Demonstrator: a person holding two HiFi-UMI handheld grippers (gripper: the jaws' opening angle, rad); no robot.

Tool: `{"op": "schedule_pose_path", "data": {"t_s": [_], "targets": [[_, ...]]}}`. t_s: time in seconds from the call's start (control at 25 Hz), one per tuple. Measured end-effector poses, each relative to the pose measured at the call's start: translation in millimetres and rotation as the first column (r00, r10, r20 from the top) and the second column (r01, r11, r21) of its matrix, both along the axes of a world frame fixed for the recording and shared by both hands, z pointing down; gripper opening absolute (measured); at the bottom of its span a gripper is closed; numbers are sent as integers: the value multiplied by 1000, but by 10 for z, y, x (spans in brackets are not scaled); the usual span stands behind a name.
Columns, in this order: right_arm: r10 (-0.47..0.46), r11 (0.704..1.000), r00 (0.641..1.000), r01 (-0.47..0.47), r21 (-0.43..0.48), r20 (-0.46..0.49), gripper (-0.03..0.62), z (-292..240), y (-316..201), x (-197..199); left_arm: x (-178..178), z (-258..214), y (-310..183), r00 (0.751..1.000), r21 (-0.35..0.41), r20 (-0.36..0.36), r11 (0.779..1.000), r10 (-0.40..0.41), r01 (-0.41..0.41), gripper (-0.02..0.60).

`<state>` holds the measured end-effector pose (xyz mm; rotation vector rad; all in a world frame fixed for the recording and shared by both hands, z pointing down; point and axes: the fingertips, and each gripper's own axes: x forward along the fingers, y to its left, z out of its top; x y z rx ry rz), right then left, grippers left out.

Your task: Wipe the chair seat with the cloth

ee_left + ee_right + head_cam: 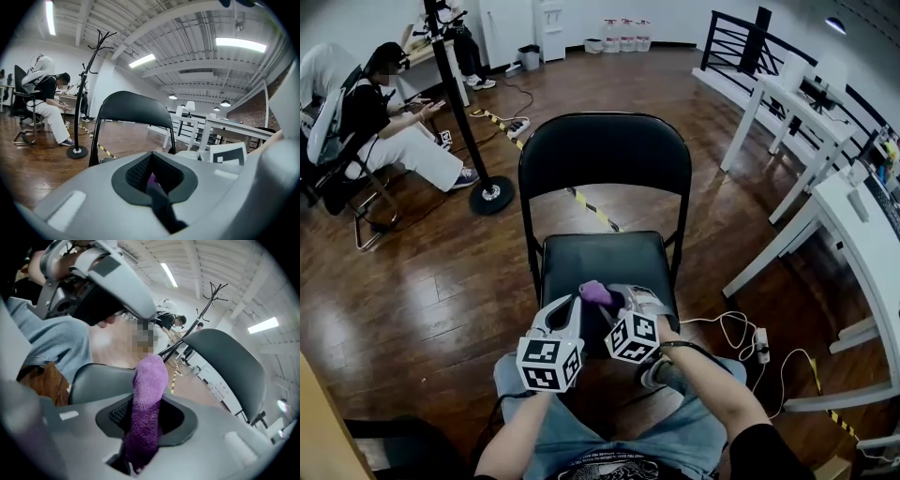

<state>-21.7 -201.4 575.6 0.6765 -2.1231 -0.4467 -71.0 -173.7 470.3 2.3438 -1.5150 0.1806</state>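
A black folding chair stands in front of me, its seat dark and bare toward the back, its backrest upright. A small purple cloth sits bunched over the seat's front part, between my two grippers. My right gripper is shut on it; in the right gripper view the cloth sticks up out of the closed jaws of the right gripper. My left gripper meets the cloth from the left. In the left gripper view a sliver of purple cloth shows between its closed pads.
A coat stand's round base rests on the wood floor left of the chair, with a seated person beyond it. White tables line the right side. A cable and power strip lie right of the chair. My knees are under the grippers.
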Motion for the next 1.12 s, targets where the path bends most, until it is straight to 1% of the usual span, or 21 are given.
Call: {"op": "schedule_pose_path", "data": {"t_s": [0.16, 0.36, 0.56, 0.84, 1.04, 1.12], "targets": [[23, 997, 999, -21, 68, -28, 115, -253, -502, 102, 76, -118, -102, 1000, 28, -7, 999, 19, -19, 5], [38, 995, 997, -31, 96, -66, 115, -260, -943, 235, 146, -113, -202, 999, 27, 0, 999, 41, -41, 5], [57, 995, 994, -49, 84, -94, 115, -97, -1318, 334, 115, -37, -375, 999, 12, -5, 999, 33, -33, 5], [127, 989, 986, -119, 82, -109, 115, 145, -1863, 530, 103, 151, -513, 1000, -25, 5, 999, 30, -30, 5], [187, 982, 973, -181, 56, -137, 115, 443, -2109, 673, 107, 304, -552, 999, -58, 15, 998, 36, -35, 5], [193, 981, 969, -188, 50, -152, 115, 550, -2152, 716, 119, 345, -567, 999, -65, 22, 997, 37, -36, 5]]}}
